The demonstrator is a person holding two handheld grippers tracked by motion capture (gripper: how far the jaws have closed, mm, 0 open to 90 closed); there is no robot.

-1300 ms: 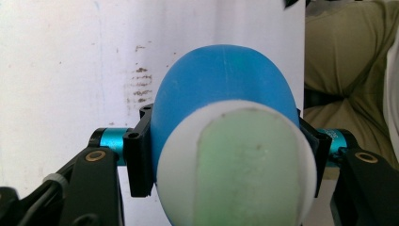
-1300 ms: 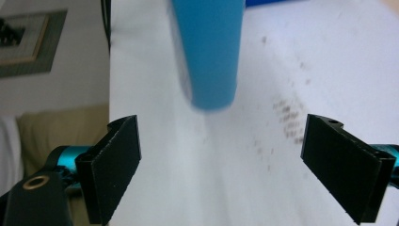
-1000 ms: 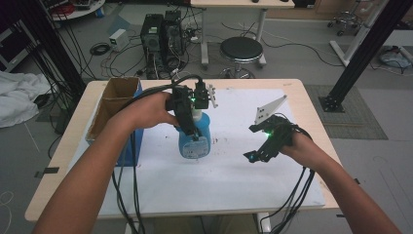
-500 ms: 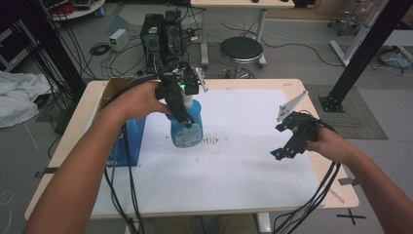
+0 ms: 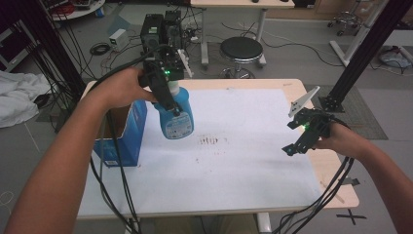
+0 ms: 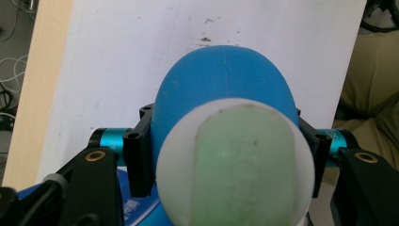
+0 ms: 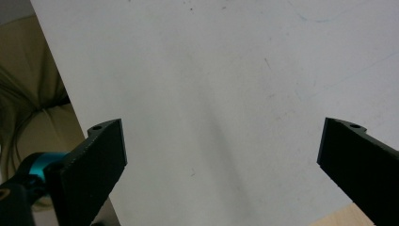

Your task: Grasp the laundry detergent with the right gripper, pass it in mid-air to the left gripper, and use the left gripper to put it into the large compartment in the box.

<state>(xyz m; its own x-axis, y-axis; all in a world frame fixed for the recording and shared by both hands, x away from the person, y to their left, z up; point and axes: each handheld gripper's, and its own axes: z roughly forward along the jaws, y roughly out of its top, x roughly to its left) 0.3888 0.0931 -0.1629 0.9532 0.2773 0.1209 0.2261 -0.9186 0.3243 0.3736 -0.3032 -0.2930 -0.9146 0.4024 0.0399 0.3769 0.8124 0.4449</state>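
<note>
Your left gripper (image 5: 168, 100) clamps the blue bottle (image 5: 176, 114) aloft beside the open box (image 5: 122, 131); right gripper (image 5: 304, 136) fingers spread wide, empty; placement likely remains.

Black stool (image 5: 241, 50) behind table (image 5: 297, 87); possibly white cloth (image 5: 17, 97) left.

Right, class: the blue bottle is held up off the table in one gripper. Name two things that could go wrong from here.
1. The left gripper clamps the blue bottle only near its neck, with the body hanging free, so it might slip or swing.
2. The open blue box stands close beside the bottle; a move leftward could knock it. The right gripper is open and too far away to help.
</note>
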